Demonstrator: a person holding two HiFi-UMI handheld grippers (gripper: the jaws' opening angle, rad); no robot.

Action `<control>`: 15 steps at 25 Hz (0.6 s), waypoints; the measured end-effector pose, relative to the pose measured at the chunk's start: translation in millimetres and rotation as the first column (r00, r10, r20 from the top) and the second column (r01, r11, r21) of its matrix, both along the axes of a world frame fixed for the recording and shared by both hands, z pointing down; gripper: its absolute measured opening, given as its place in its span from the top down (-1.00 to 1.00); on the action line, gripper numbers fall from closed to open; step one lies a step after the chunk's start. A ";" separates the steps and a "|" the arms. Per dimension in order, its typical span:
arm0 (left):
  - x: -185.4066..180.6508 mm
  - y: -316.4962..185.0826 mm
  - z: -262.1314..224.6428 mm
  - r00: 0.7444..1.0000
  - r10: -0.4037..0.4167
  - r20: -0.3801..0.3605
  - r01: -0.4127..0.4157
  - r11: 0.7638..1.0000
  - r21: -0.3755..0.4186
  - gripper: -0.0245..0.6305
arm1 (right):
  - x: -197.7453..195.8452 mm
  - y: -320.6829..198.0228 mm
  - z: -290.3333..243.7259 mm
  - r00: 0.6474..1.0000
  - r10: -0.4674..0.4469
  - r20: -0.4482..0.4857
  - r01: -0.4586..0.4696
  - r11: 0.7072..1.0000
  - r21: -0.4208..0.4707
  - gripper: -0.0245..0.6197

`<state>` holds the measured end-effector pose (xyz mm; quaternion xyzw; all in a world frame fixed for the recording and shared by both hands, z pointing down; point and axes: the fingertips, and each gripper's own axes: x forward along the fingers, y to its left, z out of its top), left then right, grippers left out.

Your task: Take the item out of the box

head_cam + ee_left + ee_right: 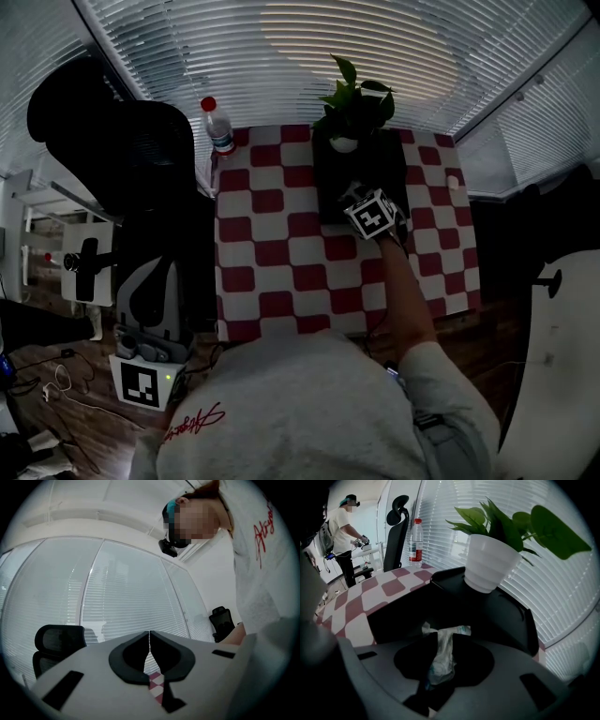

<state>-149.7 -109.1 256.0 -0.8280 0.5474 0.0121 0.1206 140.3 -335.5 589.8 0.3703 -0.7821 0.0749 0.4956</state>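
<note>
A black open box [330, 192] lies on the red-and-white checked table [272, 267], with a white potted plant [352, 108] at its far end. My right gripper [364, 199] reaches down into the box. In the right gripper view its jaws [442, 644] press from both sides on a crumpled white packet [443, 651], whose top pokes out above the box's dark inside [506, 616]. My left gripper [153, 286] hangs low at the left, off the table beside the chair. Its jaws [149, 646] are shut and empty, pointing up at the blinds.
A water bottle [217, 127] stands at the table's far left corner, also seen as the bottle [416, 538]. A black office chair [127, 155] stands left of the table. Window blinds run behind. Another person [344, 536] stands far off in the room.
</note>
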 end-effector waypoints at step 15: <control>-7.2 7.1 -1.7 1.000 -0.014 -0.013 0.014 1.000 0.007 0.87 | -1.3 1.5 -6.0 1.000 -0.017 -0.026 0.018 0.998 0.059 0.72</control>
